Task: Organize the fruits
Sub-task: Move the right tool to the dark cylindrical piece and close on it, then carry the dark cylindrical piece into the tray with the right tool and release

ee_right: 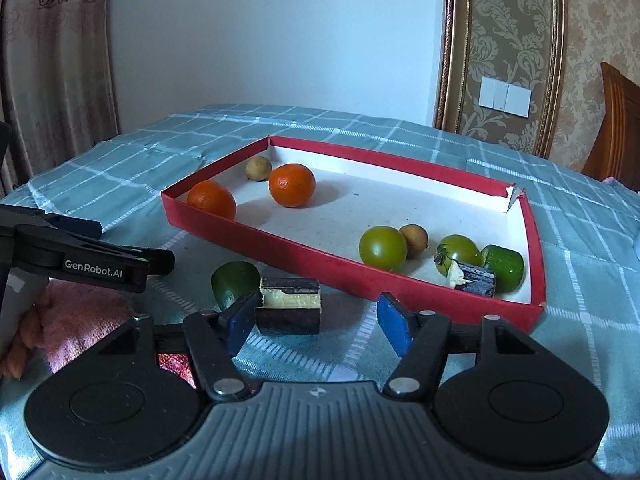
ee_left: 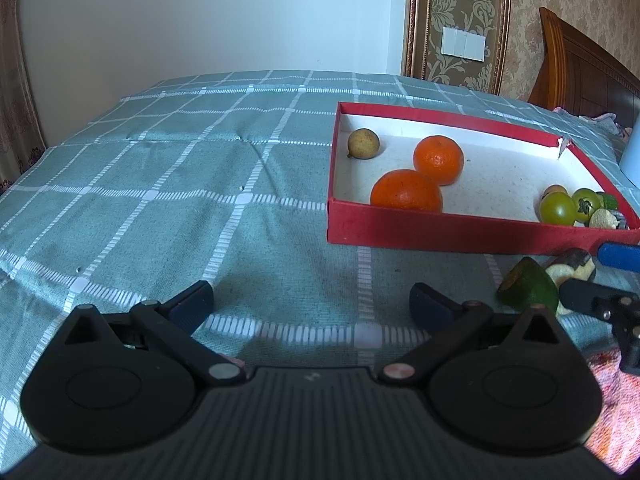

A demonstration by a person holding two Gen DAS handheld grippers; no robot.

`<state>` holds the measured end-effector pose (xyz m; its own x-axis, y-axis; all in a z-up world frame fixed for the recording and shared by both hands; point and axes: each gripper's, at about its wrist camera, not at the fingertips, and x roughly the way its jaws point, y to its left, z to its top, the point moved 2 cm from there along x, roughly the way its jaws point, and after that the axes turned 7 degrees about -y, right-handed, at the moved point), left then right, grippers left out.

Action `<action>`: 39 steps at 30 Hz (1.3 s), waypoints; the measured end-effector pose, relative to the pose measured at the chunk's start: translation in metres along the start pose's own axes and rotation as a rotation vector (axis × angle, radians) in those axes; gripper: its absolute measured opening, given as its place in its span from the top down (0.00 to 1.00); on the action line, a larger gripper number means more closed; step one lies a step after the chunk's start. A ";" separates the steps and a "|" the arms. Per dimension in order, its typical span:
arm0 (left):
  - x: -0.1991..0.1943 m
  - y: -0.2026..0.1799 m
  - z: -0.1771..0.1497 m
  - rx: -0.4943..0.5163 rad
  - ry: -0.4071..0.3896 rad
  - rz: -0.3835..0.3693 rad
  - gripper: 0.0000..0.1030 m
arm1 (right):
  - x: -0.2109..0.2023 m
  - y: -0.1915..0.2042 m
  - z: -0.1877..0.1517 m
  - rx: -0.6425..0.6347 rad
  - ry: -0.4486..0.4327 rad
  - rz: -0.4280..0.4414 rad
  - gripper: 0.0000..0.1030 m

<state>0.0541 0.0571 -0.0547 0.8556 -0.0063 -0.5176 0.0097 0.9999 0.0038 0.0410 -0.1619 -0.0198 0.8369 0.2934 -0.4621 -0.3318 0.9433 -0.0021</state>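
On the green checked bedspread (ee_right: 560,216), right gripper (ee_right: 316,320) standing half-open around a dark-skinned pale-fleshed fruit chunk (ee_right: 289,311), left pad touching it, right pad apart, left gripper (ee_left: 312,300) hovering open and empty, shallow red cardboard tray (ee_right: 400,292) just beyond holding two oranges (ee_right: 291,185).

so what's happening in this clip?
A person with a claw in each hand is sorting fruit into a red box on a checked bedspread. Already inside: two oranges, two green tomatoes, small brown fruits and cut pieces. The right claw is around a dark-skinned cut chunk in front of the box: one pad touches it, the other is still clear. A green cut piece lies beside it. The left claw is open and empty.
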 end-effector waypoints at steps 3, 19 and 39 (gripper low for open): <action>0.000 0.000 0.000 0.000 0.000 0.000 0.00 | 0.002 0.000 0.000 0.003 -0.001 -0.007 0.37; 0.000 0.000 0.000 0.000 0.000 0.000 0.00 | 0.002 -0.003 -0.003 0.049 0.007 0.012 0.67; 0.000 0.000 0.000 0.000 0.000 0.000 0.00 | 0.023 -0.019 0.058 0.046 -0.091 -0.064 0.67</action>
<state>0.0540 0.0568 -0.0546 0.8555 -0.0063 -0.5178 0.0095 0.9999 0.0036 0.0918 -0.1637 0.0212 0.8927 0.2428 -0.3797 -0.2575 0.9662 0.0125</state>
